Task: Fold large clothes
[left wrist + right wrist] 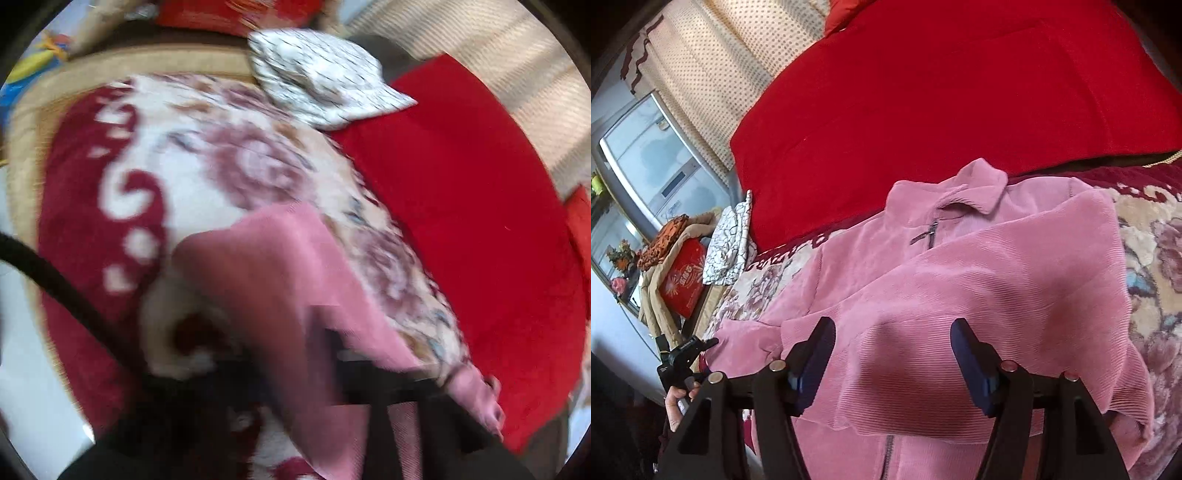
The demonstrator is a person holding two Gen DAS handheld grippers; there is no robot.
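A pink corduroy jacket [960, 266] with a collar and zip lies on a floral blanket [1145, 240], one part folded across its front. My right gripper [894, 347] hovers just over that folded part, open, with nothing between its blue pads. My left gripper [711, 343] shows at the jacket's left edge, held by a hand, its tip shut on pink cloth. The left wrist view is blurred. There a strip of the jacket [288, 288] runs down into the dark fingers of my left gripper [328, 369].
A big red cushion [942, 92] lies behind the jacket. A white patterned cloth [325, 81] rests at the blanket's far edge. A red box [683, 284] and a tan garment sit left of the bed. A dotted curtain [701, 74] and a window are behind them.
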